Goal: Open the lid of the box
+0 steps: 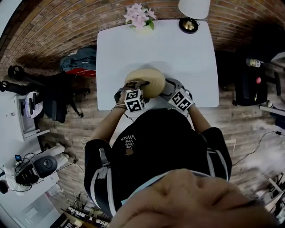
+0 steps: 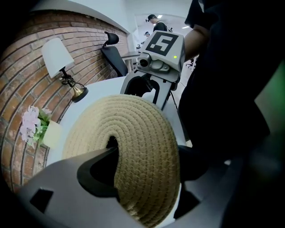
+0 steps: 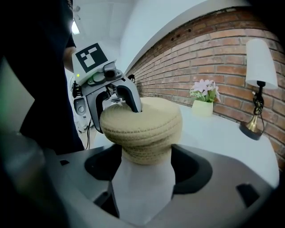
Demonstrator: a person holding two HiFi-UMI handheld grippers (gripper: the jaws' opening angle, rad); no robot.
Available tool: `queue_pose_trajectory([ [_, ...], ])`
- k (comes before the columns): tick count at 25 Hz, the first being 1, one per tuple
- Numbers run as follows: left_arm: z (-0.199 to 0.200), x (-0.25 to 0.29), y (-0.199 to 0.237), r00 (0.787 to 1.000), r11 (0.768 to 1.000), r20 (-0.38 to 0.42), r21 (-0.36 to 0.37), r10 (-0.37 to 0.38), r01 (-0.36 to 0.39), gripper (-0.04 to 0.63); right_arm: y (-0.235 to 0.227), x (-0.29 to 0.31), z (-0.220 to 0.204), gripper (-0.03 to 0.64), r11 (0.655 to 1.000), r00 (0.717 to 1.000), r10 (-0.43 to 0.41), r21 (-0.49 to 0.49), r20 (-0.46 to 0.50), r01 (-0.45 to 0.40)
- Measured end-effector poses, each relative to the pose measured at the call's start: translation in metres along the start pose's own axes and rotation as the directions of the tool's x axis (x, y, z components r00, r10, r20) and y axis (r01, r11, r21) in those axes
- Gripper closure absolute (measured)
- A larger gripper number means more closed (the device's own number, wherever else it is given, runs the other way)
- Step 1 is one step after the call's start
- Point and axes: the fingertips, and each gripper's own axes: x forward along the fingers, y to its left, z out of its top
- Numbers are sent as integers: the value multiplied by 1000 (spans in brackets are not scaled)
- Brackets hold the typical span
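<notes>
While the left gripper [image 2: 147, 153] is closing around the lid [image 2: 133, 133], one tip in its centre hole, and the right gripper [image 3: 146, 153] is opening wide with the box [image 3: 147, 143] between its jaws at the table's [image 1: 156, 49] lower edge, lifting seems to need a firm pinch first.

- Head view, bottom of frame: a skin-toned blurred shape [image 1: 191, 200] fills the foreground and runs off the edge.
- Top edge: the lamp [image 1: 194, 10] loses most of its shade to the crop.
- Lower left: floor clutter [image 1: 84, 209], too small to name.
- Left gripper view, centre: the lid [image 2: 133, 142] hides the box [image 3: 144, 153] beneath it.
- Top centre: a distant figure [image 2: 156, 22], too small to make out.
</notes>
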Motion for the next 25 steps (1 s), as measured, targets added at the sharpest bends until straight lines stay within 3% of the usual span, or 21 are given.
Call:
queue_pose_trajectory([
  [6, -1, 0, -1, 1000, 1000, 9, -1, -14, 14, 210, -1, 3, -1, 296, 1000, 1000, -13, -8, -8, 13],
  [18, 7, -12, 3, 994, 999, 113, -46, -3, 9, 219, -3, 8, -4, 296, 999, 998, -46, 17, -39, 47],
  [25, 11, -27, 13, 968, 980, 252, -195, 23, 27, 224, -2, 8, -2, 298, 996, 996, -72, 48, -55, 74],
])
